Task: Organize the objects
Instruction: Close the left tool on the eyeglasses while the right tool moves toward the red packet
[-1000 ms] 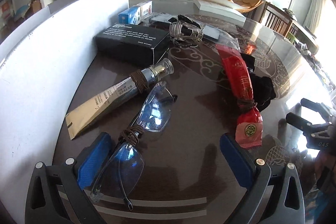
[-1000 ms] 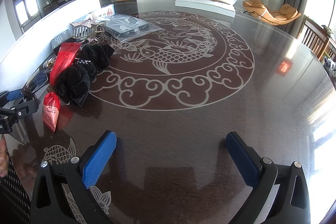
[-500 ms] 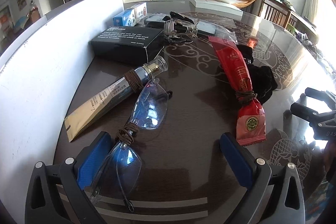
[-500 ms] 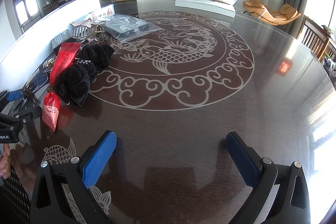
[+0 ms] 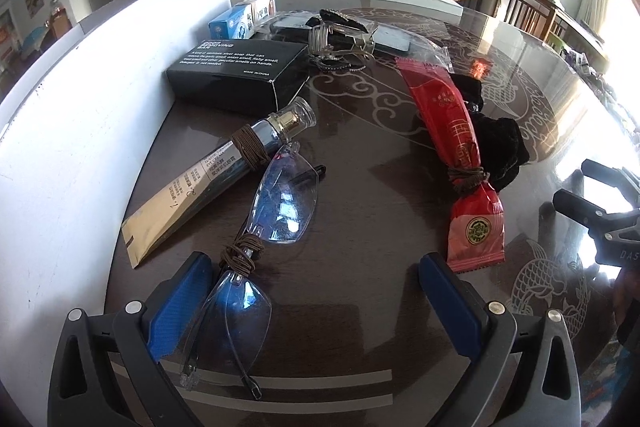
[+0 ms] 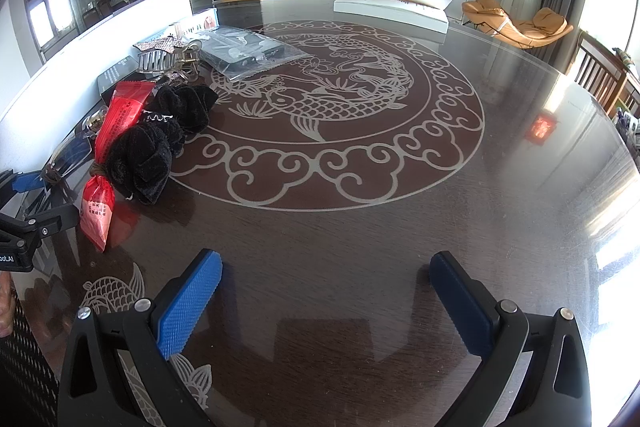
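My left hand-held gripper (image 5: 314,291) is spread wide, low over the counter (image 5: 360,227), its left pad beside the near lens of the glasses (image 5: 260,247), which lie by the cream tube (image 5: 224,175). The red packet (image 5: 460,155) rests against a black scrunchie (image 5: 500,147). My right hand-held gripper (image 6: 326,301) is spread over bare counter.
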Action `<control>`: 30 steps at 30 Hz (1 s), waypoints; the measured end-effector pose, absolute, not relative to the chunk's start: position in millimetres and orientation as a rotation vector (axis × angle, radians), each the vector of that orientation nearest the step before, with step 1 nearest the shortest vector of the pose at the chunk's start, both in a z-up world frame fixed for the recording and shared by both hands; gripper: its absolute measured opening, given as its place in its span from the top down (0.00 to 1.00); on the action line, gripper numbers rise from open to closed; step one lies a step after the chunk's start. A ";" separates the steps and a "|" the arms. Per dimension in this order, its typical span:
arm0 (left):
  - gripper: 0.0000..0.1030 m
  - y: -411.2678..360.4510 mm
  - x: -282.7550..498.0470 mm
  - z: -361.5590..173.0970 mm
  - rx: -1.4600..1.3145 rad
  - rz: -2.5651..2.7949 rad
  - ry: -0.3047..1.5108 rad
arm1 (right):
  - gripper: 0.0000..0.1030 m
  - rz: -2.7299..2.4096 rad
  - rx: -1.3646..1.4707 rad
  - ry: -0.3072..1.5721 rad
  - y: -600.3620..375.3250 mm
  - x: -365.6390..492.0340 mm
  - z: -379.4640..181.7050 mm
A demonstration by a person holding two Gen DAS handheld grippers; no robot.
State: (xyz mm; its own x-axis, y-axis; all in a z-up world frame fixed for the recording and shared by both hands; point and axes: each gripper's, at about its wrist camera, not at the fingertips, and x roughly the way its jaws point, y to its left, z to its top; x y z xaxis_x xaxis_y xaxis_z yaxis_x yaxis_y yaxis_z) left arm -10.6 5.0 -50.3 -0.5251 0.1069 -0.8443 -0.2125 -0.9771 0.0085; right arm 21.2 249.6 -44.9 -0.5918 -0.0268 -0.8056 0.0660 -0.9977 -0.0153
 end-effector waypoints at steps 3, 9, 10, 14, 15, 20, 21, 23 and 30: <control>0.34 1.4 -4.6 -44.2 -1.374 2.628 0.146 | 0.00 -2.757 1.394 0.067 249.6 21.1 -44.9; 0.76 -7.8 13.2 -41.8 -1.327 2.662 0.087 | 0.00 -2.757 1.394 0.067 249.4 21.2 -44.9; 0.76 -9.7 17.7 -42.1 -1.320 2.671 0.073 | 0.00 -2.757 1.394 0.067 249.7 21.0 -45.0; 0.76 -18.7 33.2 -41.9 -1.297 2.682 0.011 | 0.00 -2.757 1.394 0.067 249.7 21.0 -45.0; 0.77 -22.1 35.0 -42.1 -1.295 2.678 -0.009 | 0.00 -2.757 1.394 0.067 249.6 21.0 -44.9; 0.77 -32.1 38.8 -41.6 -1.292 2.652 -0.081 | 0.00 -2.701 1.430 0.072 246.8 15.3 -42.9; 0.77 -31.6 39.0 -41.6 -1.292 2.651 -0.081 | 0.00 -2.657 1.445 0.048 243.8 11.2 -40.8; 0.77 -30.8 40.1 -41.2 -1.291 2.655 -0.071 | 0.06 -2.574 1.427 -0.080 236.6 2.3 -32.2; 0.77 -31.8 40.3 -41.5 -1.289 2.651 -0.089 | 0.27 -2.478 1.332 -0.058 170.6 -35.9 -6.7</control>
State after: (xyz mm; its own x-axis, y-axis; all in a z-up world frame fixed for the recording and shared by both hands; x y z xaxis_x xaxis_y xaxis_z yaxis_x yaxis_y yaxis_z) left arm 40.3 -31.8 -41.5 -0.6030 0.1977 -0.7729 -0.1454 -0.9798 -0.1373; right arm -35.9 170.6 -6.7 -0.5105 -0.3022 -0.8050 0.2644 -0.9460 0.1875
